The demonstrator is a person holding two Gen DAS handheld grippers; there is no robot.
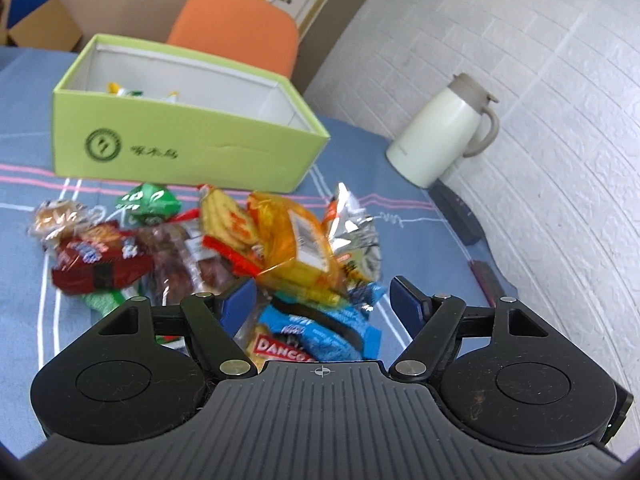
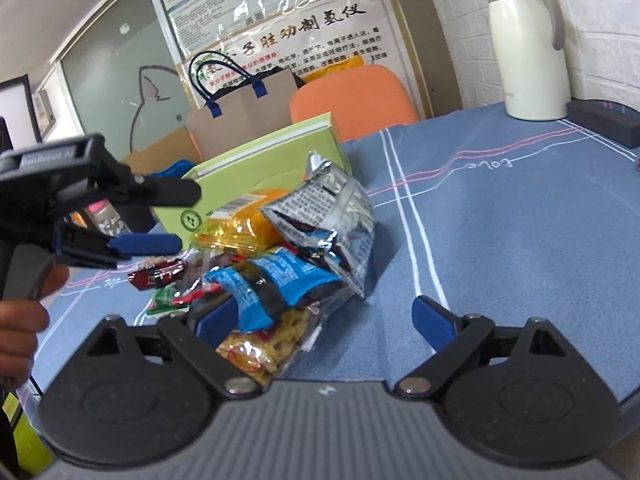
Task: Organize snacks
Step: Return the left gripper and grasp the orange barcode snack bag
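A pile of snack packets [image 1: 224,248] lies on the blue tablecloth in front of an open green box [image 1: 192,152]. A few small items lie inside the box. My left gripper [image 1: 320,300] is open just above the pile's near side, over a blue packet [image 1: 320,332] and an orange packet [image 1: 296,248]. My right gripper [image 2: 324,316] is open at the pile's near edge, with a blue packet [image 2: 276,280] and a clear noodle-snack packet [image 2: 272,344] between its fingers. A silver packet [image 2: 332,216] tops the pile. The left gripper [image 2: 148,220] shows at left, above the pile.
A white thermos jug [image 1: 444,136] stands near the white brick wall, also in the right wrist view [image 2: 528,48]. A dark flat case [image 2: 604,120] lies beside it. An orange chair [image 1: 240,32] and cardboard boxes stand beyond the table.
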